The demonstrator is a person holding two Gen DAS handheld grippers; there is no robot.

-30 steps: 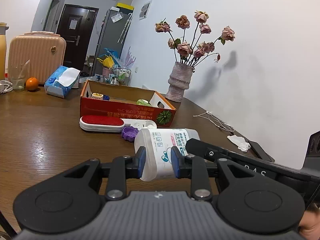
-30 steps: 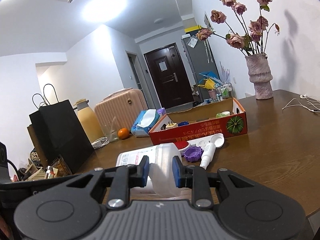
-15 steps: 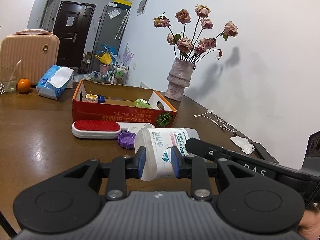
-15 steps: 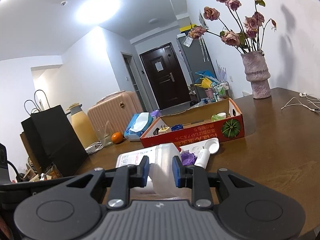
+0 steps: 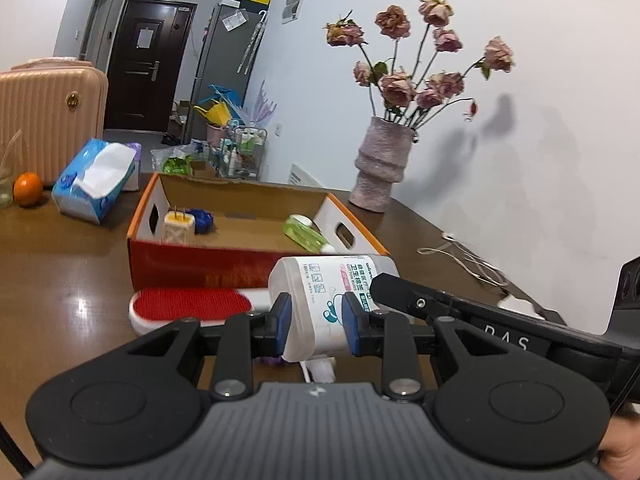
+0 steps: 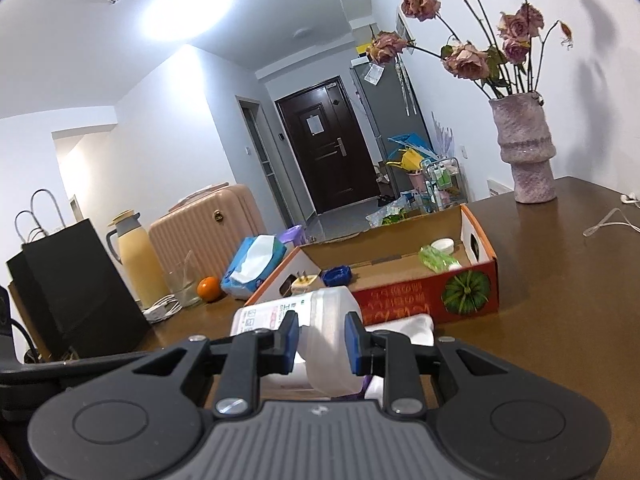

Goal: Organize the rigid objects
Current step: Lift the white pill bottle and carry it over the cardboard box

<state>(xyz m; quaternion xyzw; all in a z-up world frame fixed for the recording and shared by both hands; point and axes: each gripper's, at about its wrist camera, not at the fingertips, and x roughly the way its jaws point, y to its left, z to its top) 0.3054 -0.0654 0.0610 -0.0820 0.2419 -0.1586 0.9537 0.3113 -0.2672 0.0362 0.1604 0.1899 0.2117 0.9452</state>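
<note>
Left gripper (image 5: 313,323): clamped on one end of the cotton bud container (image 5: 320,300), blue pads pressing both sides.
Right gripper (image 6: 322,343): gripping the other, plain white end of the same container, pads tight against it.
Cotton bud container: lying on its side, carried between the two grippers, up off the table (image 5: 60,280), just in front of the box's near red wall.
Cardboard box (image 5: 208,268): open-topped, sitting mid-table, with a pumpkin picture on its near wall in the right wrist view.
Inside the box: a plug adapter (image 5: 179,227) and a small blue item (image 5: 202,220) at the left end, a green bottle (image 5: 304,236) at the right end.
Lint brush (image 5: 192,306): red pad up, flat on the table against the box's near wall, below the container.
Vase of dried roses (image 5: 382,164): upright at the table's far right edge, near the wall.
Tissue pack (image 5: 96,180) and orange (image 5: 27,188): toward the table's far left edge.
Earphone cable (image 5: 464,258): loose along the right edge.
</note>
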